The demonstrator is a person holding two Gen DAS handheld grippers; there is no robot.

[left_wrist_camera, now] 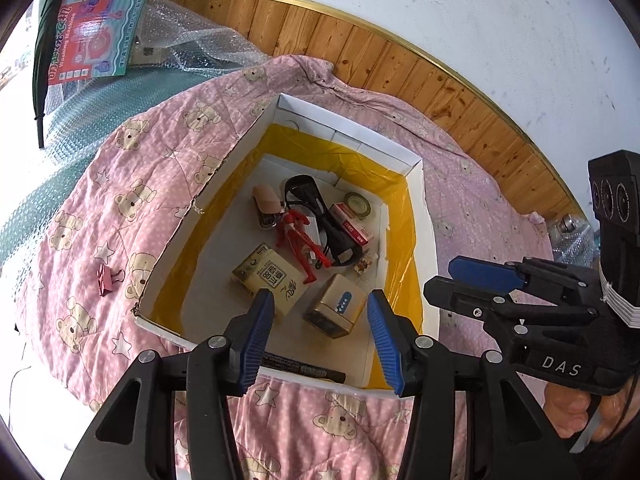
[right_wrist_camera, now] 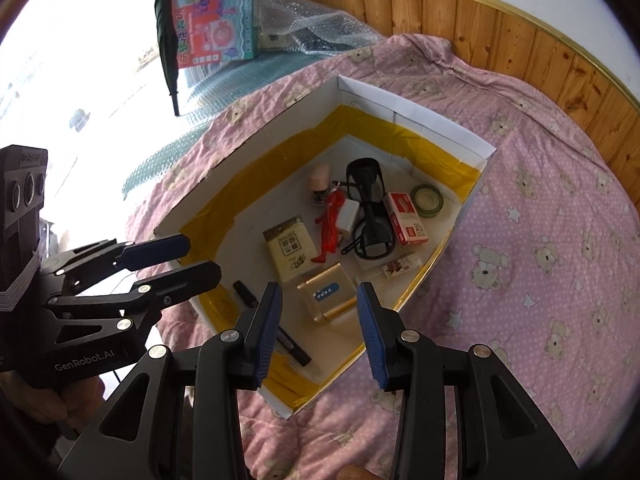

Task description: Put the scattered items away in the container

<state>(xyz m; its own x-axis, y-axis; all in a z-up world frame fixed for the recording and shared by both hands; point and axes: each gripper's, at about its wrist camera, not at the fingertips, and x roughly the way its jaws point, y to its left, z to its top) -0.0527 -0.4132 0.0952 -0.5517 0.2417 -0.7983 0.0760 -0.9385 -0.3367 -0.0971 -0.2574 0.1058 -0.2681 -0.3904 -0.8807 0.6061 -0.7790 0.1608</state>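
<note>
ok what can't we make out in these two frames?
- Black marker pen: left wrist view, mostly hidden behind the white cardboard box's near wall.
- Pink binder clip on the quilt: absent from the right wrist view.
- Small patterned packet: print too small to read, both views.

One white box point(left_wrist_camera: 424, 216) with yellow-lined walls sits mid-frame on the bed. Inside it, counted:

- two gold cartons: a larger one point(left_wrist_camera: 270, 280) and a smaller one point(left_wrist_camera: 336, 310) with a blue label
- one red figure point(left_wrist_camera: 298, 236)
- one pair of black glasses point(left_wrist_camera: 320, 216)
- one red and white packet point(left_wrist_camera: 351, 223)
- one roll of tape point(left_wrist_camera: 357, 204)
- one black marker point(right_wrist_camera: 272, 324) at the lower edge
- one small stamp-like piece point(left_wrist_camera: 266, 202) with a beige top
- one white block point(right_wrist_camera: 350, 216)
- one small printed wrapper point(right_wrist_camera: 396, 266)

One pink binder clip point(left_wrist_camera: 107, 278) lies outside, on the left of the frame. Two tools show, one point(left_wrist_camera: 320, 336) at the bottom and one point(left_wrist_camera: 448, 276) at the right.
</note>
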